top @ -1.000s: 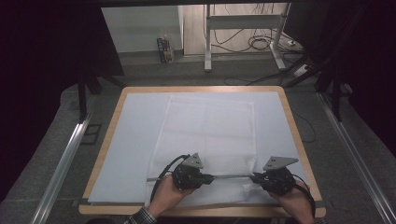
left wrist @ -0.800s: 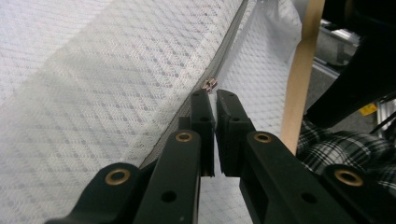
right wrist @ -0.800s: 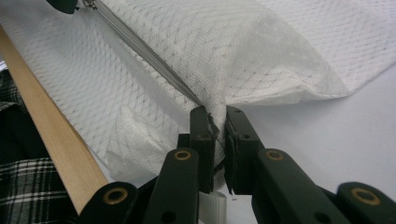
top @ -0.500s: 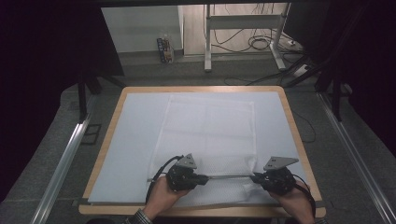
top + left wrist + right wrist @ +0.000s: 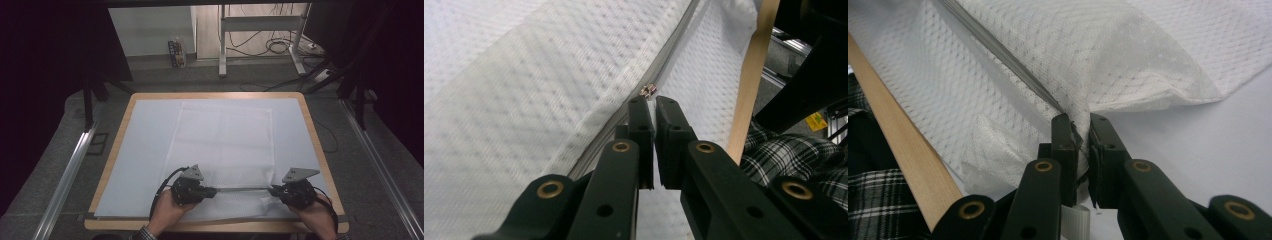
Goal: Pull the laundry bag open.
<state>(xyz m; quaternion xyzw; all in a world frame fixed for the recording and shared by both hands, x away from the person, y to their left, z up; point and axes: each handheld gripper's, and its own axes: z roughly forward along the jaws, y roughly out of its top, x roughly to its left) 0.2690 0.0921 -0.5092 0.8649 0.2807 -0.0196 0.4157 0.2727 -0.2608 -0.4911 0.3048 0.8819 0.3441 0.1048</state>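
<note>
High view first: a white mesh bag (image 5: 225,145) lies flat on the pale mat of the table (image 5: 310,125), its near edge at the person's side, where a grey zipper (image 5: 242,189) runs between the two tools. The left gripper (image 5: 212,191) and the right gripper (image 5: 272,190) point at each other along that line, each closed on one end of it. The cloth looks very light and limp, so I judge it will slide and bunch under any pull unless one end is pinned.

Left gripper view: the jaws stand almost together, pinching the small metal zipper pull (image 5: 649,90) at the end of the zipper track (image 5: 624,125). The netting is thin, with a regular dotted weave, and lies smooth on either side. That pull is the only firm, hard point to take; it is small and probably slips easily.

Right gripper view: the jaws are clamped on a gathered fold of the mesh (image 5: 1083,107) where the zipper ends, and the fabric rucks up and lifts off the mat. Holding the seam rather than loose net should spare the weave.
</note>
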